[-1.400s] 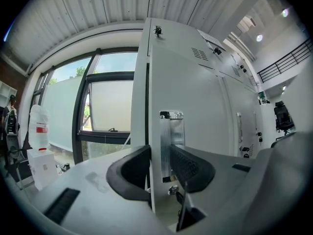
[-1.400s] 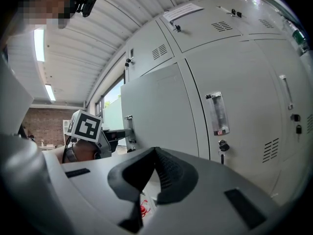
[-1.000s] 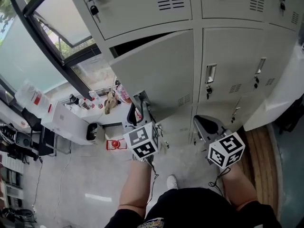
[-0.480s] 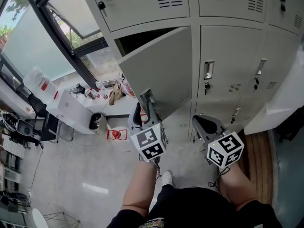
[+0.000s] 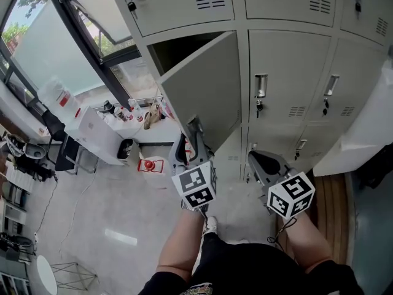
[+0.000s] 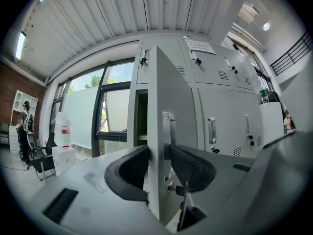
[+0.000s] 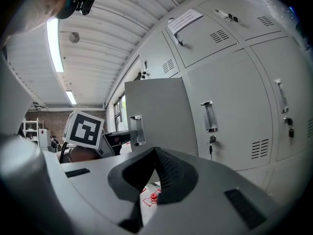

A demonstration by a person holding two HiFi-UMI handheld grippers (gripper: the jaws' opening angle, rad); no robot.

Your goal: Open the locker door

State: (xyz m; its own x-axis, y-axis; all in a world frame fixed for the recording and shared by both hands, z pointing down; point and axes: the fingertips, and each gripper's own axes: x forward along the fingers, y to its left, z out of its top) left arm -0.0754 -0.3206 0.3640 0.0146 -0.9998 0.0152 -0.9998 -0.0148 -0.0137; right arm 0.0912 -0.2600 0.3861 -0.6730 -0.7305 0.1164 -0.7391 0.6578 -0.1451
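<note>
The grey locker door (image 5: 206,91) stands swung out from its dark compartment (image 5: 178,48), hinged on the right. My left gripper (image 5: 191,129) reaches up to the door's free edge. In the left gripper view that edge (image 6: 157,131) and its metal handle plate (image 6: 167,131) run straight between the two black pads, which touch it on both sides; the jaws are opening. My right gripper (image 5: 263,160) hangs lower right, away from the door, shut on nothing, its pads meeting at the tips (image 7: 156,153). The door (image 7: 156,111) and the left gripper's marker cube (image 7: 84,129) show beyond it.
Closed lockers with handles (image 5: 261,88) (image 5: 330,85) fill the wall to the right. A large window (image 5: 67,35) and a white table with bottles (image 5: 98,134) are to the left. A red object (image 5: 149,165) lies on the floor. My shoe (image 5: 210,225) is below.
The door has swung further out from the locker, showing more of the dark inside. My left gripper has stayed on its edge and moved right with it. The right gripper has hardly moved.
</note>
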